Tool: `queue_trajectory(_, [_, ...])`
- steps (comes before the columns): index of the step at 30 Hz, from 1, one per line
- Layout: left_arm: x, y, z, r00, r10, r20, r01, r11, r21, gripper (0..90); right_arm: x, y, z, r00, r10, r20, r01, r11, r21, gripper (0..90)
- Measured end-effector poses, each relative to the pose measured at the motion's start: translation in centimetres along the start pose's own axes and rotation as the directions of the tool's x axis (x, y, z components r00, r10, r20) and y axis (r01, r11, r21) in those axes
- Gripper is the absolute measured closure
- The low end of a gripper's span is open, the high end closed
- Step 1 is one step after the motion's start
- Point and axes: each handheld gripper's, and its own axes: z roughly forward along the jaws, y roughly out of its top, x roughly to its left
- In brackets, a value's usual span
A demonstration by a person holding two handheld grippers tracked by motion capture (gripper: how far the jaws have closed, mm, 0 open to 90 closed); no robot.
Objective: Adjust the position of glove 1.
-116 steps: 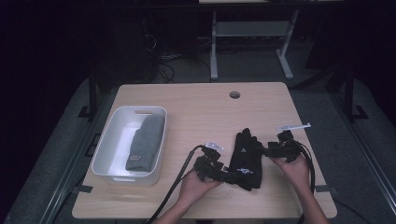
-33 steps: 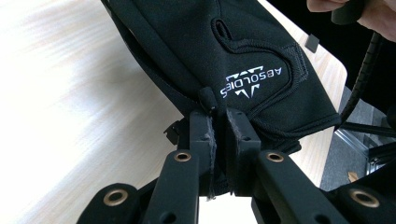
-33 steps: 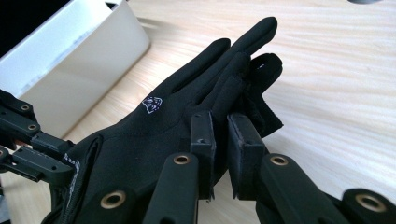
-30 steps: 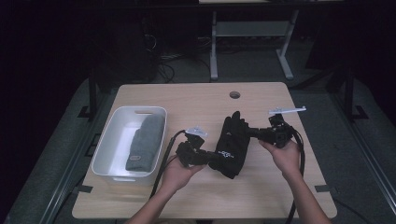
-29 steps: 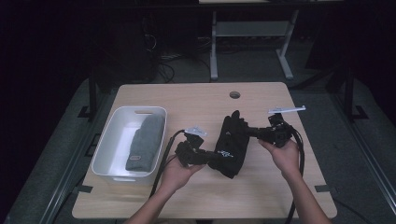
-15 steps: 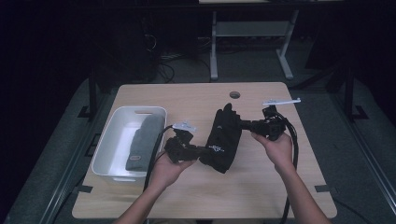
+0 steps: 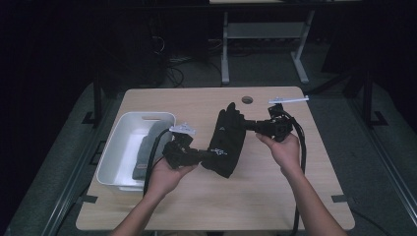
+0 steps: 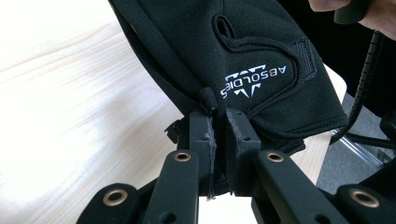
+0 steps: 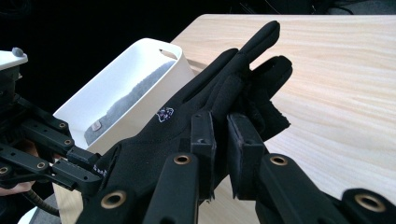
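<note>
Glove (image 7: 227,142), black, sits mid-table, held between both grippers just above the wood table (image 7: 206,206). Room is dark; metal desk legs and cables at 12 o'clock, grey floor around. White bin (image 7: 118,152) at 9 o'clock w/ a grey glove (image 7: 146,150) inside. Black glove's long axis runs approx 12 to 6, fingers pointing to 12, cuff to 6. L gripper (image 8: 218,122) pinches the cuff edge; R gripper (image 9: 219,135) pinches it near the fingers.
</note>
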Motion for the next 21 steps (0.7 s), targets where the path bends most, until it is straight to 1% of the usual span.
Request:
queue_trajectory(4, [0.3,0.0,-0.8,1.0000,-0.003,-0.008,0.003,1.0000,-0.006,82.6,0.6,0.7,0.5,0.9999,-0.006,-0.009,0.006,1.000,-0.001,81.6])
queue_trajectory(7, [0.5,0.0,-1.4,0.9999,0.005,-0.011,-0.005,1.0000,-0.008,82.6,1.0,1.2,0.8,0.9999,-0.011,-0.012,0.011,1.000,0.001,81.6])
queue_trajectory(10, [0.7,0.0,-2.0,0.9999,0.001,-0.017,-0.001,0.9999,-0.016,82.7,1.6,1.8,1.2,0.9997,-0.018,-0.018,0.018,1.000,0.005,81.6])
queue_trajectory(15, [1.0,0.1,-3.0,0.9997,-0.003,-0.025,0.002,0.9997,-0.026,82.7,2.5,2.8,1.6,0.9990,-0.035,-0.027,0.035,0.999,0.009,81.6])
queue_trajectory(19, [1.2,0.0,-3.8,0.9992,0.003,-0.039,-0.004,0.9995,-0.030,82.6,3.2,3.5,2.1,0.9980,-0.055,-0.031,0.055,0.998,0.014,81.5])
queue_trajectory(21, [1.2,-0.1,-4.2,0.9989,-0.001,-0.047,-0.001,0.9993,-0.036,82.6,3.5,3.7,2.3,0.9976,-0.059,-0.035,0.060,0.998,0.020,81.6])
